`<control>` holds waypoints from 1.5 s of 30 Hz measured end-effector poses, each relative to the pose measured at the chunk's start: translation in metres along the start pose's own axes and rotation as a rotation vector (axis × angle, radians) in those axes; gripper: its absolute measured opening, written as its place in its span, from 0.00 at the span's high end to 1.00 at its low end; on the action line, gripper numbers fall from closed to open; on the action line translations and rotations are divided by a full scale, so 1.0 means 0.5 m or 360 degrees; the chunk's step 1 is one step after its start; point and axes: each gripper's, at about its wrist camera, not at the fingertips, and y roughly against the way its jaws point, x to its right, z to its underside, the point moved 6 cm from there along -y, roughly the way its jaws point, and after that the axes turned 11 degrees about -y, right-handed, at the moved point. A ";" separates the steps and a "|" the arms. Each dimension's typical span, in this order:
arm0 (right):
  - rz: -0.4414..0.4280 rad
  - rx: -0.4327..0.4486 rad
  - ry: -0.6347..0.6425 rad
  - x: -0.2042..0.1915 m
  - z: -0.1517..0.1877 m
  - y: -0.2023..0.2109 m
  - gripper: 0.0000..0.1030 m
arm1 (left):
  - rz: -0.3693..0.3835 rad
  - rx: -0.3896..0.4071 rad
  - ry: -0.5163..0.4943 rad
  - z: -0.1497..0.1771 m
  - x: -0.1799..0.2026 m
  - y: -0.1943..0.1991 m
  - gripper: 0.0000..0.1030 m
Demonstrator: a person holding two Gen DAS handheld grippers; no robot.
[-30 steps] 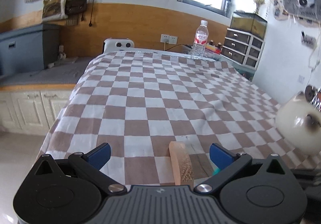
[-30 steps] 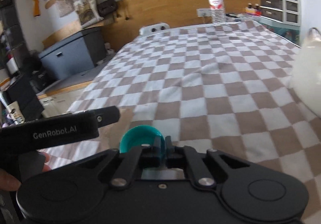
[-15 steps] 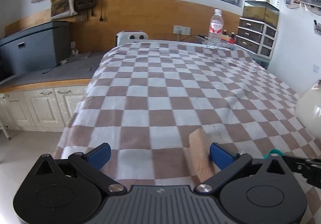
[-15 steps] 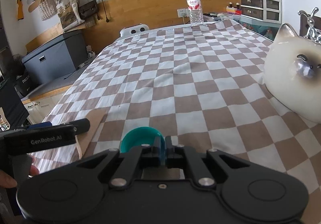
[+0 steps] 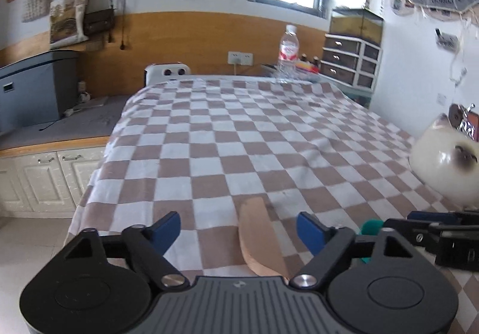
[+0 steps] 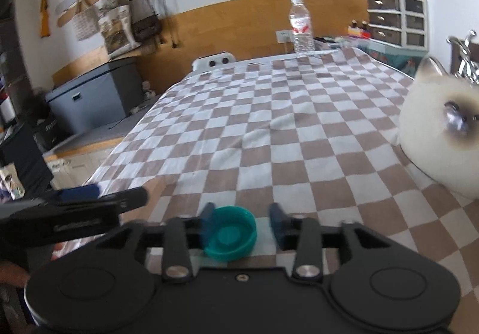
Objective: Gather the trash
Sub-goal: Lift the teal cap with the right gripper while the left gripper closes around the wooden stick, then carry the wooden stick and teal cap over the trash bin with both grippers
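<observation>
A teal bottle cap (image 6: 230, 238) lies open side up between the fingers of my right gripper (image 6: 243, 224), whose jaws stand open; the cap rests against the left finger. A sliver of the cap (image 5: 370, 226) shows in the left wrist view, next to the right gripper's body. My left gripper (image 5: 238, 229) is open over the near edge of the checkered tablecloth (image 5: 239, 139). A tan flat piece, like cardboard or brown paper (image 5: 259, 239), lies between its fingers, not gripped.
A white ceramic cat figure (image 6: 440, 136) stands at the right edge of the table. A water bottle (image 5: 288, 54) stands at the far end. Low white cabinets (image 5: 39, 178) and a grey box (image 5: 27, 88) are left of the table.
My right gripper has opened and let go of the teal cap, which now lies flat between its fingers. The left gripper shifted so the tan piece sits nearer its middle.
</observation>
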 end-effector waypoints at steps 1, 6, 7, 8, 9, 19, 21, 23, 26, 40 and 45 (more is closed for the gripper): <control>-0.0004 -0.0007 0.0038 -0.007 0.003 -0.001 0.49 | 0.0009 -0.0008 -0.0004 0.000 0.002 -0.002 0.22; 0.0045 -0.0046 0.0192 -0.031 0.021 -0.014 0.44 | 0.0071 -0.0073 0.0000 0.005 0.010 -0.023 0.30; 0.0060 -0.0054 0.0209 -0.032 0.024 -0.017 0.44 | 0.0082 -0.0090 -0.0008 0.007 0.013 -0.027 0.31; 0.0069 -0.0064 0.0227 -0.035 0.028 -0.021 0.44 | 0.0088 -0.0107 -0.0021 0.007 0.016 -0.032 0.33; 0.0073 -0.0069 0.0245 -0.038 0.032 -0.024 0.46 | 0.0089 -0.0122 -0.0040 0.008 0.020 -0.036 0.34; 0.0132 -0.0058 0.0342 -0.054 0.043 -0.035 0.52 | 0.0029 -0.0136 -0.0136 0.003 0.043 -0.046 0.63; 0.0135 -0.0040 0.0330 -0.054 0.040 -0.030 0.52 | 0.0024 -0.0130 -0.0111 0.003 0.038 -0.044 0.71; 0.0124 -0.0022 0.0296 -0.050 0.035 -0.024 0.52 | 0.0031 -0.0126 -0.0097 0.003 0.036 -0.043 0.72; 0.0122 -0.0003 0.0260 -0.045 0.029 -0.020 0.52 | 0.0041 -0.0121 -0.0098 0.005 0.036 -0.037 0.73; 0.0157 0.0070 0.0180 -0.028 0.016 0.001 0.52 | 0.0062 -0.0059 -0.0036 0.029 0.013 0.047 0.73; 0.0176 0.0075 0.0162 -0.031 0.023 0.006 0.52 | 0.0053 -0.0022 -0.0018 0.034 -0.003 0.088 0.73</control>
